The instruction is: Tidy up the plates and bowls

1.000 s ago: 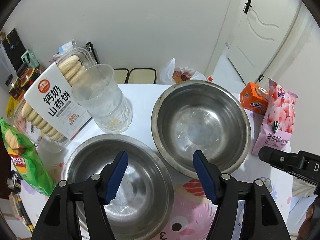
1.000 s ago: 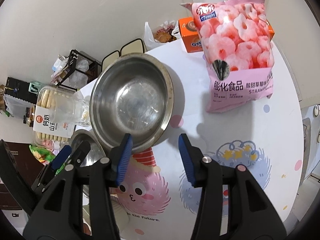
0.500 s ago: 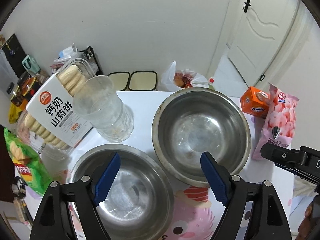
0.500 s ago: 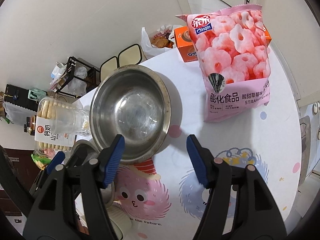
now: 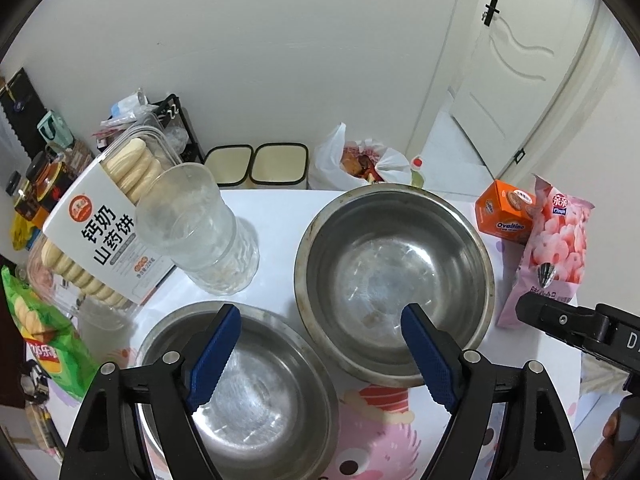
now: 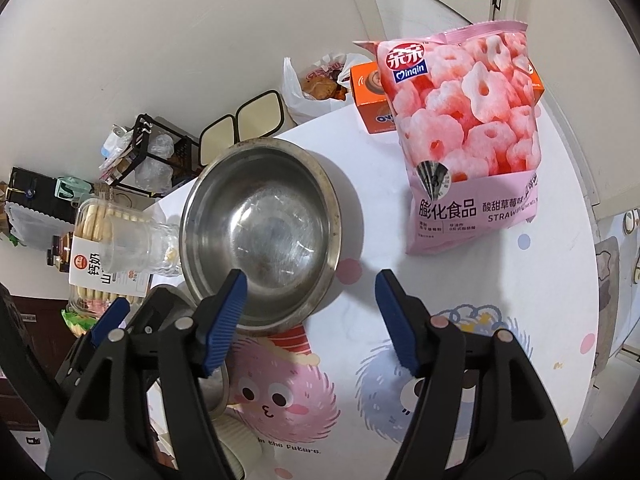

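Two steel bowls sit side by side on the table (image 5: 280,208): the far bowl (image 5: 394,276) at 1 o'clock of the left gripper (image 5: 320,354), the near bowl (image 5: 240,388) at 7 o'clock under it. Its jaws have just been opening, now wide, gripping nothing. The right gripper (image 6: 310,314) has just opened too, empty, its left pad over the far bowl's rim; the snack bag (image 6: 464,136) stands at 1 o'clock

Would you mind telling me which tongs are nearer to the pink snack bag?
Right. The right tongs hang open over the table just below the pink snack bag; the left tongs hang open over the two steel bowls, farther to its left.
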A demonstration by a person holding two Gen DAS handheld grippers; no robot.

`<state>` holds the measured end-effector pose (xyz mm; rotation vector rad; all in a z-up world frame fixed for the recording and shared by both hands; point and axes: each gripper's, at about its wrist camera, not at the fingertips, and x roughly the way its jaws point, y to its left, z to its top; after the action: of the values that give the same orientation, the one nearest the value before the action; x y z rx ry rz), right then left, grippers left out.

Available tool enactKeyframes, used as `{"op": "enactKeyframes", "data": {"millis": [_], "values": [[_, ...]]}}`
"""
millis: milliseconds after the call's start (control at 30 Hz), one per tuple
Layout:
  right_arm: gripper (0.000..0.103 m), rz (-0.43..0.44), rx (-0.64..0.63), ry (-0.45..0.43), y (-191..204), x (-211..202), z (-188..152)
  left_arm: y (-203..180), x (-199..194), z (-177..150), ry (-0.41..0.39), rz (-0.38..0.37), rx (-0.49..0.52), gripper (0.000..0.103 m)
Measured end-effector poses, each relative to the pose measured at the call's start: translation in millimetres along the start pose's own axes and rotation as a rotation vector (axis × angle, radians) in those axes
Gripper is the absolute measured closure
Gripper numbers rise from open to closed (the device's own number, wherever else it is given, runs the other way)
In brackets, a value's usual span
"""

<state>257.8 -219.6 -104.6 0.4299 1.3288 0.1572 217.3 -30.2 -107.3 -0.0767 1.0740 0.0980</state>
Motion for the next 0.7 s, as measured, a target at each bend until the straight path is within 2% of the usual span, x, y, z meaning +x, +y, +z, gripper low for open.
{"op": "enactKeyframes", "data": {"millis": [700], "values": [[0.035, -0.024, 0.003, 0.064, 3, 47, 34, -8, 58, 28, 0.056, 0.039, 0.07, 0.019]]}}
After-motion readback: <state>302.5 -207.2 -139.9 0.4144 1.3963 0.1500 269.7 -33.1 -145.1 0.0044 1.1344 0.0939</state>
